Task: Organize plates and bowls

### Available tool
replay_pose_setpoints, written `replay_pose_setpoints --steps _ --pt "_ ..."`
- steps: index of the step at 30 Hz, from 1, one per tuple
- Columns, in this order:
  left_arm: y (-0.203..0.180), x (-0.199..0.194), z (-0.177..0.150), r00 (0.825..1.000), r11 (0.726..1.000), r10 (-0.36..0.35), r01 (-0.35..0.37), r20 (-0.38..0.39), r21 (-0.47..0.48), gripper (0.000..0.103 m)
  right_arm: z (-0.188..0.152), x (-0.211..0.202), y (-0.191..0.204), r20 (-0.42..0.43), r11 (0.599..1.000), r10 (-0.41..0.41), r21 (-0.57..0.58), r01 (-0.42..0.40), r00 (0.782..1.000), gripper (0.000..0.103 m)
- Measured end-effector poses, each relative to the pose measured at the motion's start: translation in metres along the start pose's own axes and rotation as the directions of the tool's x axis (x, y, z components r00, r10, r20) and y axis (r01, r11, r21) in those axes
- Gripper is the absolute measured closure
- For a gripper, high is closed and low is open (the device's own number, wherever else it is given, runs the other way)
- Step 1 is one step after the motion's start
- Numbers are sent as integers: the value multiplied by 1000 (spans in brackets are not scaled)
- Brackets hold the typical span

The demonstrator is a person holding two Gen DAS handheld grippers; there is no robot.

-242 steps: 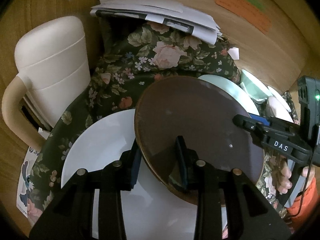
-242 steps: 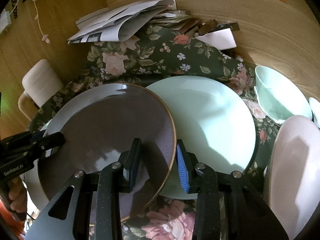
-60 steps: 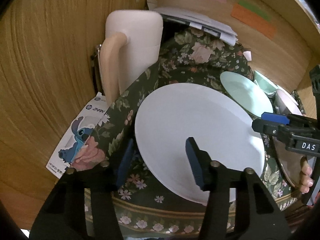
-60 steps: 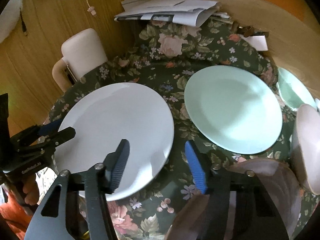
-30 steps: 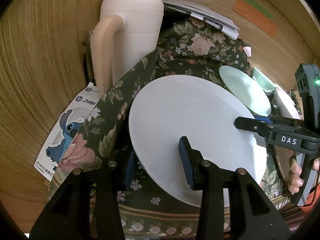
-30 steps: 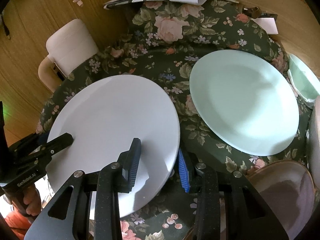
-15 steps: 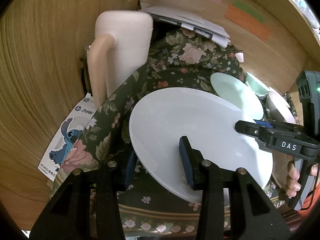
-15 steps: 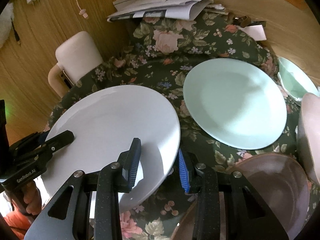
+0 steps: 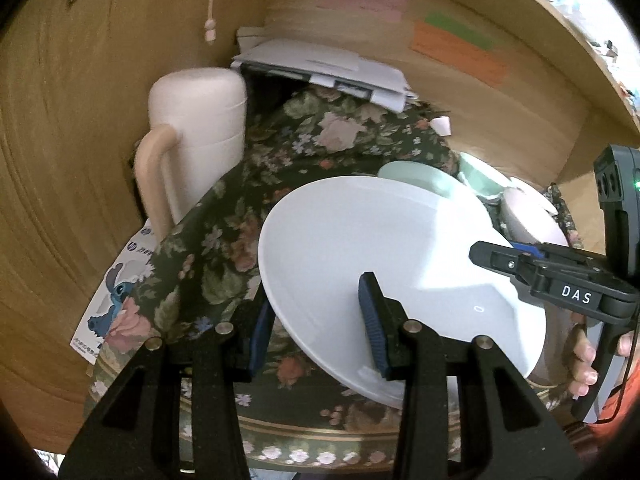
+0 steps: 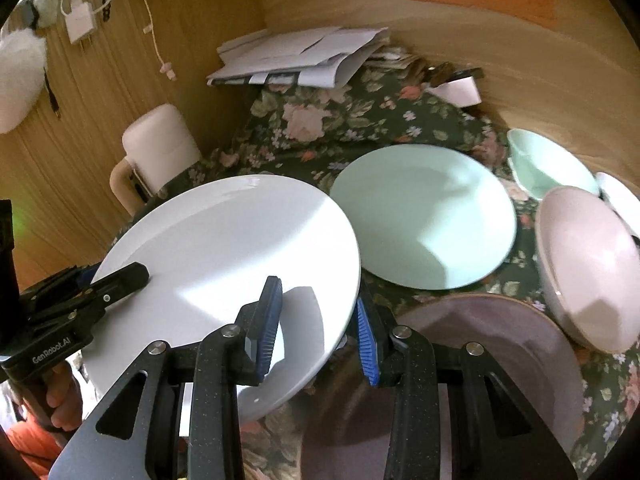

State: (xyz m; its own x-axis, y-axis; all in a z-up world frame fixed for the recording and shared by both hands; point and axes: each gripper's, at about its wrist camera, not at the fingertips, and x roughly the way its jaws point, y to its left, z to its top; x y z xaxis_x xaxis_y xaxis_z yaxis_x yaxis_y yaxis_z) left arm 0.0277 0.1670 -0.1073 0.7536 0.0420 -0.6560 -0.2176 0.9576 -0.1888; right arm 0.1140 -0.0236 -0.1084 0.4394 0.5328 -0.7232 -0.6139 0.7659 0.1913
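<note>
A large white plate (image 9: 380, 256) (image 10: 224, 248) is held off the floral tablecloth by both grippers. My left gripper (image 9: 316, 320) is shut on its near left rim. My right gripper (image 10: 316, 316) is shut on its right rim, and shows as a black clamp (image 9: 532, 268) in the left wrist view. A mint green plate (image 10: 424, 212) lies on the cloth beyond. A brown plate (image 10: 480, 360) lies at the near right. A pale pink bowl (image 10: 588, 264) and a mint bowl (image 10: 552, 168) sit at the right.
A cream chair (image 9: 196, 148) stands by the table's left edge. Stacked papers (image 10: 300, 56) lie at the back against the wooden wall. A white tub (image 10: 460, 90) sits at the back right. A Stitch leaflet (image 9: 116, 292) lies on the floor at the left.
The brown plate was set down at the near right. Both grippers closed on the white plate's rims and have lifted it, tilting and moving it rightwards over the last second.
</note>
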Motion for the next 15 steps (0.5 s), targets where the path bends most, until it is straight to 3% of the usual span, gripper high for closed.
replay_pose_setpoints --steps 15 --pt "-52 -7 -1 998 996 -68 67 18 59 62 -20 -46 -33 60 997 -50 54 47 997 71"
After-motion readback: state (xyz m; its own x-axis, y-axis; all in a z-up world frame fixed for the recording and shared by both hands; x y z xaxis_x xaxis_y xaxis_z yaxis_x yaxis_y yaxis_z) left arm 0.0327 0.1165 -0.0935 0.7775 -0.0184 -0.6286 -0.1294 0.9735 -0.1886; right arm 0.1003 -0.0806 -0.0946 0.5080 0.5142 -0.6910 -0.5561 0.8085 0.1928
